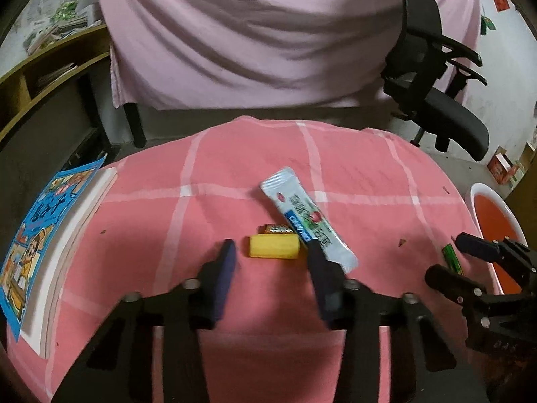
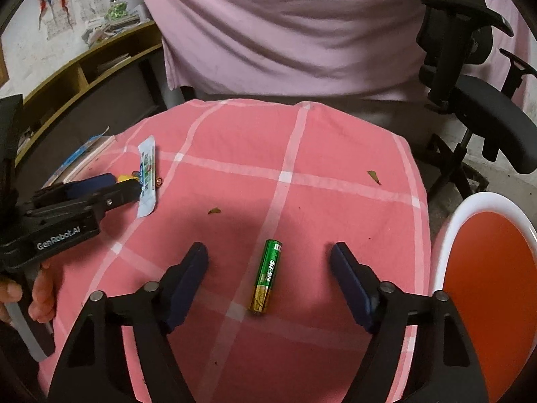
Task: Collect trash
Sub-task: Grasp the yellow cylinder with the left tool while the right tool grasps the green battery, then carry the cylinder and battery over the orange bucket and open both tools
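Progress: none visible yet. All the trash you can see lies on the pink checked tablecloth (image 2: 235, 141), and the red basin with a white rim (image 2: 449, 231) at the table's right edge shows only bare red inside where the views reach it. That basin is probably the collection point, but that is a judgement.

Items left, 4 at least:
- green and gold battery (image 2: 266, 275), lying flat on the cloth, gold end toward you, just left of the basin.
- yellow cylinder (image 1: 273, 246), short, lying on its side, matte, possibly foam or plastic; too blurred to tell.
- white sachet with blue and green print (image 1: 307, 218), flat, long, angled across the cloth, its lower end beside your left claw's right finger and possibly touching it.
- small brown wrapped sweet (image 1: 278, 228), tucked behind the cylinder and against the sachet.
- Also 2 or 3 small dark scraps on the cloth, maybe leaf bits.

Your left gripper (image 1: 272, 252) stands fairly narrow, fingers either side of the yellow cylinder with a gap on each side; nothing is held. Your right gripper (image 2: 270, 262) stands wide, the battery between its fingers and clear of both; nothing is held.

Blue picture book (image 1: 40, 231) at the left edge does not look like trash.
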The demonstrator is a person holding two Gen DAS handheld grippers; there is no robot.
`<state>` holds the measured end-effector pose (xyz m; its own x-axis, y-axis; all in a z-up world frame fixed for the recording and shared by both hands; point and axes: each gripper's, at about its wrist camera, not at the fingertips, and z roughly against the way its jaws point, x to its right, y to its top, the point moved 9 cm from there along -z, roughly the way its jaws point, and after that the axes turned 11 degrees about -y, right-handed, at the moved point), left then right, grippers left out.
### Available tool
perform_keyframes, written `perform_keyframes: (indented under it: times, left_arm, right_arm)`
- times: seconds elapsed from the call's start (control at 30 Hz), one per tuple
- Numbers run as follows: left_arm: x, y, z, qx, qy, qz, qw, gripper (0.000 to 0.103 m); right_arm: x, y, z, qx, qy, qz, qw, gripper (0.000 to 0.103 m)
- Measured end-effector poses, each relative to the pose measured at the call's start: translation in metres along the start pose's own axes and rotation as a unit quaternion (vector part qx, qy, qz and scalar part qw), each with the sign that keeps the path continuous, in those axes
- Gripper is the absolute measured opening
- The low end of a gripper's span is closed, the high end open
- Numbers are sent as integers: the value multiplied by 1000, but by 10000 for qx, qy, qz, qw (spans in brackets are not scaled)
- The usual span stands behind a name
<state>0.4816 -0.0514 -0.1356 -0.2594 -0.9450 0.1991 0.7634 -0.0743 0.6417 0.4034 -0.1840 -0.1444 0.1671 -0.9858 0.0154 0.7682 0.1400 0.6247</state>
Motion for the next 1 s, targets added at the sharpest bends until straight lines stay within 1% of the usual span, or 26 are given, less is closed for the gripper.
perform_keyframes:
  times: [0.03,0.07,0.1,0.17,0.2,0.3,0.33,0.37,0.43,0.53,0.73,0.9,1.0]
  left_arm:
    - [0,-1,-1,-14,12,-1,10000,25]
    - [-1,-2,-1,-15,16,5,10000,25]
    - [0,-1,-1,-2,5,13,10000,25]
    - [-1,-1,1,37,-53,50,10000,25]
    - [-2,-1,2,53,-86,74,9999,25]
    - [-1,-2,7,123,-164,137,9997,25]
    - [-1,-2,9,157,-201,149,9996,24]
    - [0,-3,12,192,-235,155,9994,24]
    - [3,-3,16,268,-283,143,9991,24]
    - [9,-3,25,442,-321,77,9985,24]
    - [24,1,48,965,-309,-220,9946,24]
    - [39,5,69,1509,-439,-458,9865,25]
    - [47,6,80,1797,-481,-575,9809,25]
  right_arm:
    - [0,0,1,16,-4,3,10000,57]
    - [1,1,1,32,-6,-3,10000,49]
    - [2,0,2,36,-7,-12,10000,47]
    - [4,0,1,27,-28,-13,10000,38]
    - [5,0,1,27,-50,13,10000,36]
    - [4,-1,2,40,-76,124,9999,25]
    - [3,-2,3,55,-62,148,9999,15]
    - [3,-2,3,59,-23,165,9998,11]
    - [2,-2,3,76,5,182,9998,9]
    - [2,0,7,177,67,196,9996,8]
    - [-3,5,21,552,159,312,9979,8]
    - [1,12,40,1062,302,142,9938,8]
    - [4,16,56,1485,341,18,9883,8]
